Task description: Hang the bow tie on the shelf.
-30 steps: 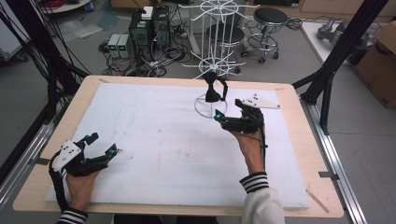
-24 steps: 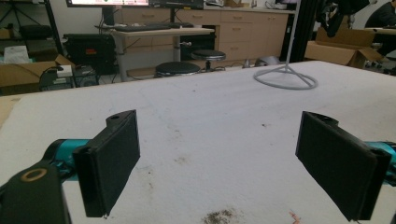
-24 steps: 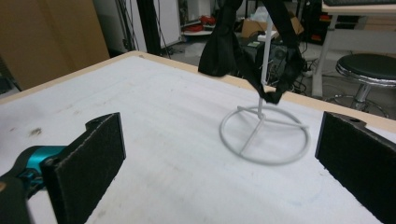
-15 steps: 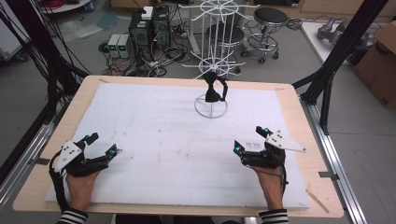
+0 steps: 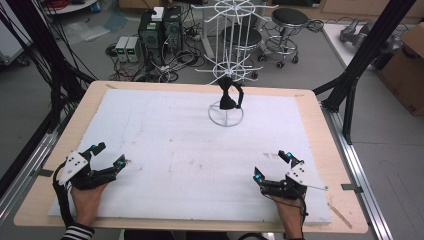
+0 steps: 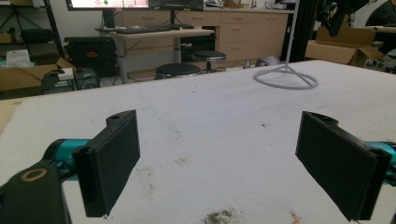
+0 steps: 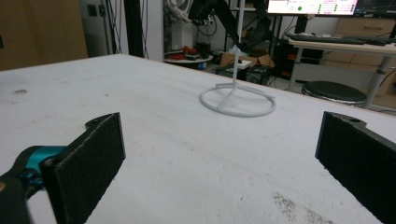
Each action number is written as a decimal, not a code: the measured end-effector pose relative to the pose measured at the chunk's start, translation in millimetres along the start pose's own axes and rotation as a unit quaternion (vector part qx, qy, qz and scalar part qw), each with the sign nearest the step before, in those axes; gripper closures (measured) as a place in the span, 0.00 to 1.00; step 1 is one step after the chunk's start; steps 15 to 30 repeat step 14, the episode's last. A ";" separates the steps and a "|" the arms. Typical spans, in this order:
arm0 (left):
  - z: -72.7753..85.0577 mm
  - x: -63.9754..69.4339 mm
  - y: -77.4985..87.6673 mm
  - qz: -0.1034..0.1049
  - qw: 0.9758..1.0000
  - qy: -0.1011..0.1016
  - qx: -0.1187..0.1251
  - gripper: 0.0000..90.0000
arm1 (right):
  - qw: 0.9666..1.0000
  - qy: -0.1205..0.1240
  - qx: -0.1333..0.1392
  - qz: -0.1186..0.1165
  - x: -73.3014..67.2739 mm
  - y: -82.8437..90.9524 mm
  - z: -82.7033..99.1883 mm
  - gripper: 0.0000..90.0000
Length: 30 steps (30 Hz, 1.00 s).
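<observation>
A white wire rack stands on its ring base at the far middle of the white mat. A black item hangs from one of its low arms. My right gripper rests low at the near right of the mat, far from the rack. Its jaws have just been opening and now stand open with nothing between them. The ring base and the black item lie ahead of it. My left gripper sits at the near left, open and empty.
The wooden table edge frames the mat. Black frame posts rise at the table's right side. Stools, computer boxes and cables stand on the floor beyond the far edge.
My right gripper has drawn back from beside the rack to the near right of the mat and sunk lower. The black item stays on the rack. The left gripper has not moved.
</observation>
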State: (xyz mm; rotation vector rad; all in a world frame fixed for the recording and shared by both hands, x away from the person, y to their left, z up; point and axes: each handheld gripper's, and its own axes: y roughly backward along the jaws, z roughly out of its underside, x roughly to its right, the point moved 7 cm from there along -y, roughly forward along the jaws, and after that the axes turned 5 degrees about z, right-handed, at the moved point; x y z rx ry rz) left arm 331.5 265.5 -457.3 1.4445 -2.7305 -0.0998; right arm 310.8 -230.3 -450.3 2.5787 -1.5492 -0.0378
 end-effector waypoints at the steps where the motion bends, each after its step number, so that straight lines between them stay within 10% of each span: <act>1: 0.0 0.0 0.0 0.000 1.000 0.000 0.000 0.16 | 1.000 0.000 0.000 0.000 0.0 0.0 0.0 0.00; 30: 0.1 0.2 0.1 -0.001 1.000 -0.001 0.000 0.16 | 1.000 -0.004 -0.007 0.024 4.0 -5.0 10.2 0.01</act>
